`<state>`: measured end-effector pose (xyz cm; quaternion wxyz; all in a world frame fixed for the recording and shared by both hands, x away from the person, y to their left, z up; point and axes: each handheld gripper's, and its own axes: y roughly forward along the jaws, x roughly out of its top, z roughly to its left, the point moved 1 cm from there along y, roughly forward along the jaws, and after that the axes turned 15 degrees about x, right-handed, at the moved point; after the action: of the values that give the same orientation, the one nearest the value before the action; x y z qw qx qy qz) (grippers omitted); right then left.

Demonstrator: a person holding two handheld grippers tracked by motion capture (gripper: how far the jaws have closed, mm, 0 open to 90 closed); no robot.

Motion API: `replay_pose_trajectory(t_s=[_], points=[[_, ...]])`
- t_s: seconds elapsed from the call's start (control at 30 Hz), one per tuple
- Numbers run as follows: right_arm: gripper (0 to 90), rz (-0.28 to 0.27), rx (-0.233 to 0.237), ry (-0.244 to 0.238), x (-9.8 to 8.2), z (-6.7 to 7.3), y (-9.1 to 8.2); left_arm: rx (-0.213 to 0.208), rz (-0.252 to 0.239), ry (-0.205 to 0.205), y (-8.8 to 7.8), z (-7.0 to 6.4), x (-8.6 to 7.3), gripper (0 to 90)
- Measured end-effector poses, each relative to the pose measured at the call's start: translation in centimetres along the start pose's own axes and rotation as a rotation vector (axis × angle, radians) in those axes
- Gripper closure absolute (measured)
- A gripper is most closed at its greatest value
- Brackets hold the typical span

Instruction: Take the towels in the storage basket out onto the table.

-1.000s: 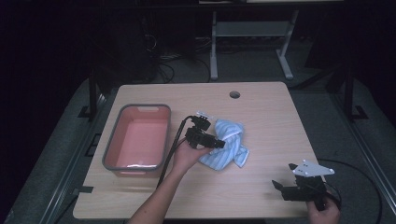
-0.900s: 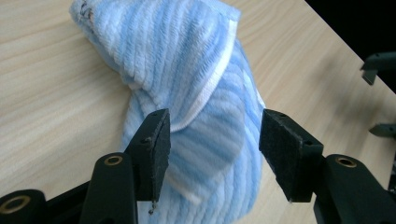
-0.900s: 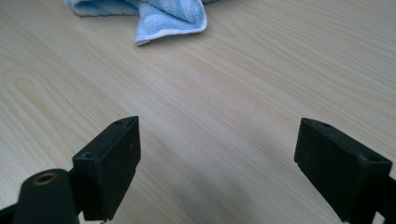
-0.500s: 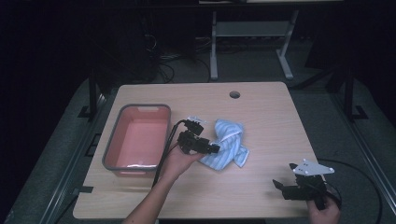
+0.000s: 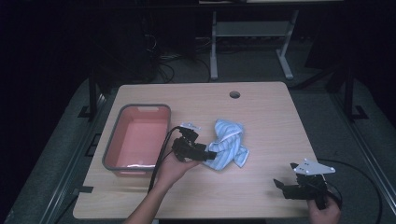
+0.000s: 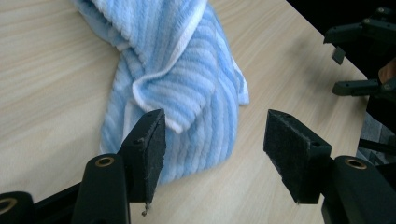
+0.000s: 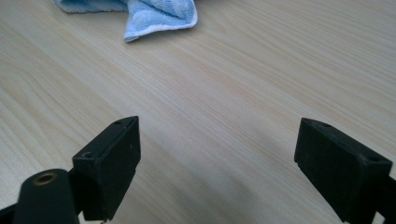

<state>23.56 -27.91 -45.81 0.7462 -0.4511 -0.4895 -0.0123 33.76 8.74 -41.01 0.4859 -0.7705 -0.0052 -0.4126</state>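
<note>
A blue and white striped towel (image 5: 229,143) lies crumpled at the middle of the wooden table (image 5: 261,116). My left gripper (image 5: 209,155) sits at the towel's left edge, pointing right at it. In the left gripper view the towel (image 6: 187,70) lies just ahead of the left gripper (image 6: 215,135). Its jaws have just been opening, and the pads stand apart without pressing on the cloth. My right gripper (image 5: 280,184) rests at the near right corner, open. In the right gripper view the right gripper (image 7: 217,144) holds nothing, with a towel corner (image 7: 159,11) far ahead.
A pink tub with a grey rim (image 5: 112,149) stands on the left of the table, close behind the left hand. A round cable hole (image 5: 234,94) sits near the far edge. The other gripper (image 6: 364,56) shows at the top right of the left gripper view.
The left gripper has drawn back leftward and toward the near side, off the towel, with its jaws wider. The towel stays on the table. The right gripper has not moved.
</note>
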Motion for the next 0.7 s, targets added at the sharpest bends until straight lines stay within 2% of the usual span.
replay_pose_trajectory(t_s=[0.7], points=[[13.9, 0.016, -0.004, 0.001, 0.0, 0.0, 0.5, -0.019, -0.013, 0.0, -1.1, -0.4, -2.9, 36.0]])
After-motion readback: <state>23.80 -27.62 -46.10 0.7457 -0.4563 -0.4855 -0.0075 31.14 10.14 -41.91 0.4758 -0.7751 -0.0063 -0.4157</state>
